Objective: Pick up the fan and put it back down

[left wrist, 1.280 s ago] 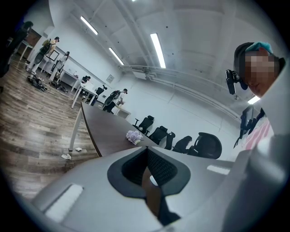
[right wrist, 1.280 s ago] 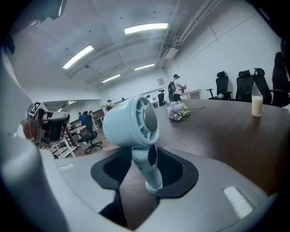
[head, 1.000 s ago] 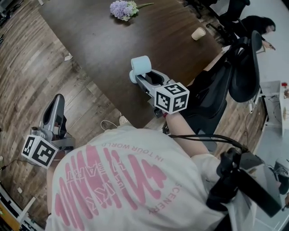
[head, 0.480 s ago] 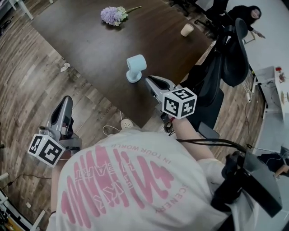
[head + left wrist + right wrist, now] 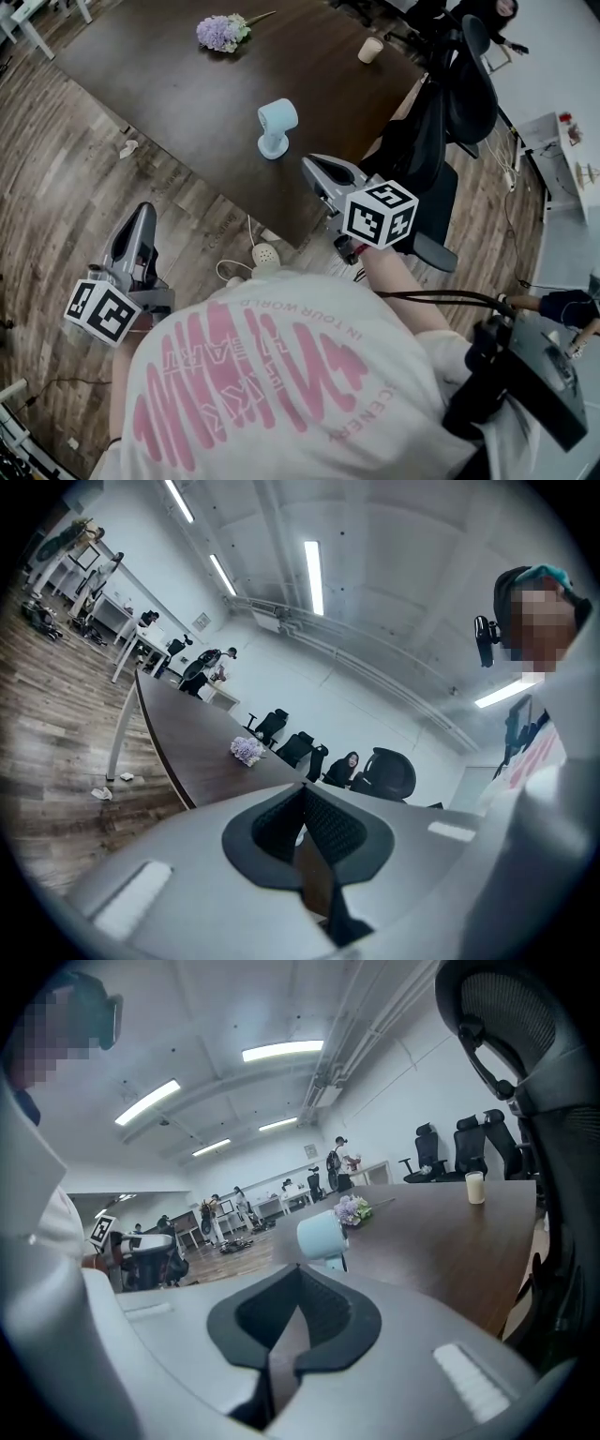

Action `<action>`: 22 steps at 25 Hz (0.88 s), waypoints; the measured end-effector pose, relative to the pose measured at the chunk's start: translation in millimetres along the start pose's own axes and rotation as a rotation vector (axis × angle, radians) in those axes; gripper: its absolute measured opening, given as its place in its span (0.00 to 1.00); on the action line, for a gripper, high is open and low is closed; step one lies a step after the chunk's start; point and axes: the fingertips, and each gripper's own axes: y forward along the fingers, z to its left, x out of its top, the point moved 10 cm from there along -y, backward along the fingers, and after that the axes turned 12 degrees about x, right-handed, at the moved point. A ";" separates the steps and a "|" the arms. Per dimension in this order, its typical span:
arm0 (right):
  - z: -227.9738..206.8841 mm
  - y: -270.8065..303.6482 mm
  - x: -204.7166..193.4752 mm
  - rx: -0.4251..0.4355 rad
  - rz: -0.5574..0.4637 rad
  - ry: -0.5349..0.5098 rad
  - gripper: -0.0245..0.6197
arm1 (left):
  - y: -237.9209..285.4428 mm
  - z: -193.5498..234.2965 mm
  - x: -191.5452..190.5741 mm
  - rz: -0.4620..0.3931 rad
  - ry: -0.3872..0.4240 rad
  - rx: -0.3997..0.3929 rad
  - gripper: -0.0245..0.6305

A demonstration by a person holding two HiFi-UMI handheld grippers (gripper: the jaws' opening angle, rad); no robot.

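Note:
The light-blue fan (image 5: 277, 127) stands upright on the dark wooden table (image 5: 178, 84), free of both grippers. My right gripper (image 5: 312, 169) hovers over the table's near edge, a short way on the near side of the fan, shut with nothing between its jaws. In the right gripper view the fan (image 5: 323, 1234) shows just beyond the shut right gripper (image 5: 298, 1277). My left gripper (image 5: 141, 218) is held over the wooden floor to the left, away from the table. The left gripper (image 5: 302, 797) is shut and empty.
A bunch of purple flowers (image 5: 222, 31) and a paper cup (image 5: 371, 49) lie farther back on the table. A black office chair (image 5: 441, 122) stands at the table's right, close to my right arm. A white plug block (image 5: 265, 253) and cable lie on the floor.
The right gripper, open around the fan a second ago, has drawn back toward me and shut empty. The fan stays on the table. The left gripper barely moved.

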 end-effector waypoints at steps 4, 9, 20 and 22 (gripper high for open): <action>14.4 -0.9 -1.0 0.004 -0.025 0.009 0.05 | -5.8 3.2 2.6 0.017 0.010 -0.011 0.07; 22.6 3.3 0.4 -0.018 -0.033 0.000 0.05 | -2.1 4.7 10.5 0.043 0.017 -0.028 0.07; 44.1 -6.4 -26.9 -0.019 -0.078 0.047 0.05 | -30.9 6.3 -8.1 0.016 0.032 -0.054 0.07; 45.4 -7.2 -27.9 -0.020 -0.073 0.044 0.05 | -31.5 5.6 -8.7 0.016 0.031 -0.056 0.07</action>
